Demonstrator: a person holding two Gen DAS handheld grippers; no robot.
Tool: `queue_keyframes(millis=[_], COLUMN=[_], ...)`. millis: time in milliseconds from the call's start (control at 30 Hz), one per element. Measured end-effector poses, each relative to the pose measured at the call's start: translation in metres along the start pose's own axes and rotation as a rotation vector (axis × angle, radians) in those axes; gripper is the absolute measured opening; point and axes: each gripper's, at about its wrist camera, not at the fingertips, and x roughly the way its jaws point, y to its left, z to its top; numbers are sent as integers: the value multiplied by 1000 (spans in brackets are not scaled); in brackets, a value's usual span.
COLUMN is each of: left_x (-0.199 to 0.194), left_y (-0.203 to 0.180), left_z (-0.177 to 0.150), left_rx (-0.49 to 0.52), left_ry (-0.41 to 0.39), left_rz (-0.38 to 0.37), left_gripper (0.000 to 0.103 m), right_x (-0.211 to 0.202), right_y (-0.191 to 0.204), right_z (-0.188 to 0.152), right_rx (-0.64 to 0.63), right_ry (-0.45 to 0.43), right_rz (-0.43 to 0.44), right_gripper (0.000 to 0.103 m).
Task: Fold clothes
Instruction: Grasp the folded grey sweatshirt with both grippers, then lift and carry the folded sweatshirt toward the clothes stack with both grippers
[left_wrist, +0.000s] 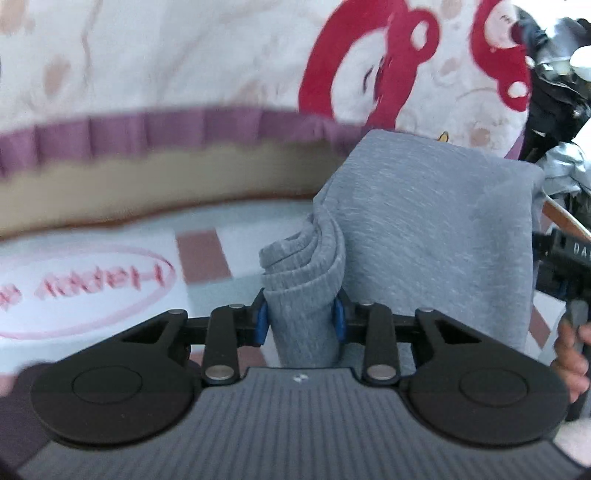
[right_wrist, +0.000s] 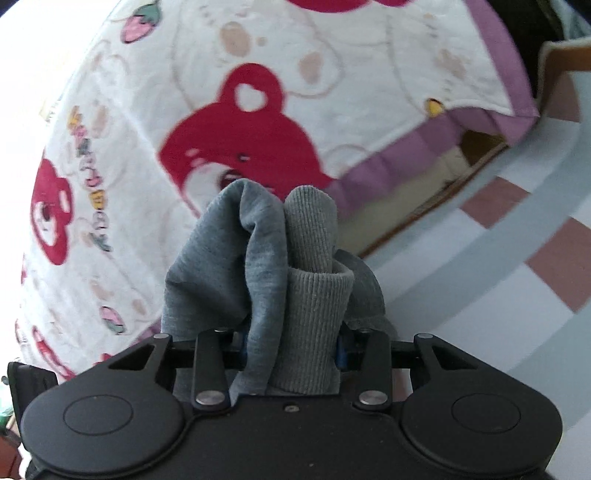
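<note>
The left gripper (left_wrist: 301, 319) and the right gripper (right_wrist: 291, 347) each clamp a ribbed end of the grey garment (left_wrist: 424, 229), which hangs between them (off the floor) before the bed (right_wrist: 258, 110).

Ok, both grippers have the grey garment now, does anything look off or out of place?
Nothing is damaged or spilled. The only oddity: the grey garment is bunched, not flat. The left gripper clamps a rolled ribbed edge, and the right gripper holds a wad of ribbed and plain fabric. It hangs in front of the bear-print blanket.
</note>
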Motion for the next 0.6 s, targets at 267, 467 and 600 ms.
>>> queue_keyframes(millis=[267,467,600], left_x=[-106,-210,-274], left_y=[15,36,55], left_z=[47,97,128], left_rx=[38,59,30], left_ry=[-138,-217,-150], left_rz=[56,87,78], left_gripper=[32,32,32], right_x=[2,6,1], right_y=[72,151,217], right_z=[34,64,73], right_rx=[-96,-124,-163], right_ry=[-16,-36,-41], right_rz=[162,310,385], right_gripper=[44,44,44])
